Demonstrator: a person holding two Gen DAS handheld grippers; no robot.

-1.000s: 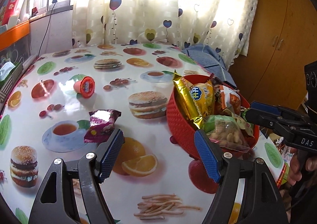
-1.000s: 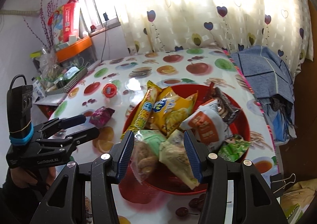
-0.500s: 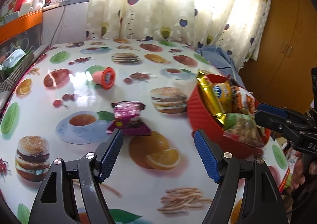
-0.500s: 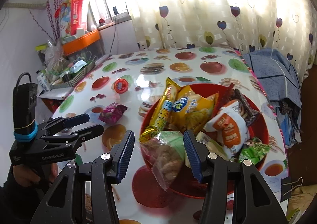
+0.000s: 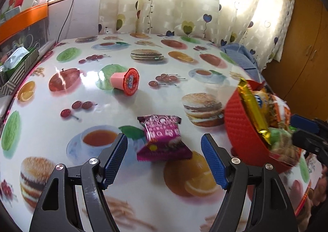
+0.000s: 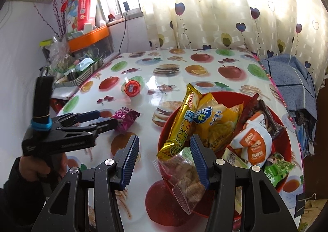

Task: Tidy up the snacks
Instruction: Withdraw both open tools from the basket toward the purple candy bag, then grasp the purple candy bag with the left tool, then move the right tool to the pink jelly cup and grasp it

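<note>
**Snack Sorting: Grippers and Loose Packets Around the Red Basket**

While the red basket [image 6: 285,139] stands on the printed tablecloth [image 5: 61,129], all positions below are given relative to it. The basket is seen filled with snack packets: a long gold bar [image 6: 182,123] is leaned against its rim on the side towards the loose items, a yellow chip bag [image 6: 217,125] is set just beside the bar, a white and orange packet [image 6: 253,143] is laid further in, and a green packet [image 6: 276,170] is lodged against the wall beyond that. A clear bag of biscuits [image 6: 184,178] is draped over the near rim, partly outside the basket.

The right gripper [image 6: 165,160] is held above the near rim of the basket. Its jaws are set moderately wide, with nothing clamped; the biscuit bag and the lower end of the gold bar are seen between the blue pads [image 6: 199,162], but contact cannot be confirmed.

The left gripper [image 5: 165,158] is held apart from the basket, over the tablecloth. Its jaws are spread wide and nothing is held. A purple packet [image 5: 162,137] is laid flat on the cloth, beside the basket, just ahead of the left jaws. A pink jelly cup [image 5: 126,81] with a red lid is tipped on its side, further from the basket than the purple packet.
</note>
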